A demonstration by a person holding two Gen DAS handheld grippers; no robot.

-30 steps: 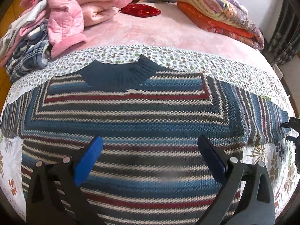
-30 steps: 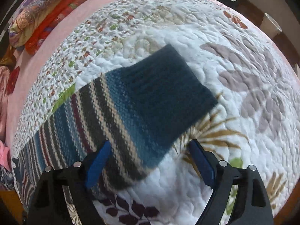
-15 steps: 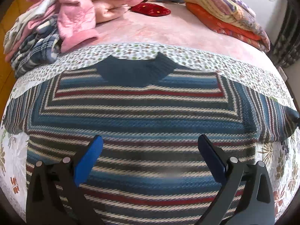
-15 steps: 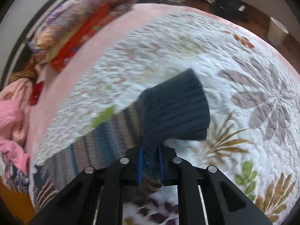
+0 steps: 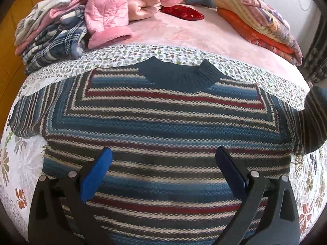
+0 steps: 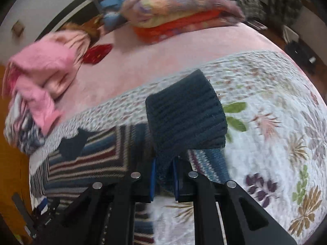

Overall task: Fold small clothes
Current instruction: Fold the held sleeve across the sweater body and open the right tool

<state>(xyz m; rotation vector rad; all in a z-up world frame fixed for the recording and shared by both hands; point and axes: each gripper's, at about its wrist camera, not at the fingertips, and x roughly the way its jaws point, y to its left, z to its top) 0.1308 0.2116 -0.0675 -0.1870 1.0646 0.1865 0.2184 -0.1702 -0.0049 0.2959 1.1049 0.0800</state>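
Fingers of the right gripper [image 6: 164, 180] are clenching the dark cuff [image 6: 186, 120] of the striped sweater [image 5: 163, 138], raising the sleeve ahead of it. This looks like the sleeve-folding step; next, the sleeve needs carrying inward over the body, where the left gripper [image 5: 163, 171] is hovering, spread wide and holding nothing.

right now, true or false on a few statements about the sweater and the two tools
1. The right tool is shut on the sweater's cuff. True.
2. The left tool grips the collar. False: it is open over the sweater body.
3. The sweater is plain. False: it is striped.
4. A pink jacket lies beyond the sweater. True.
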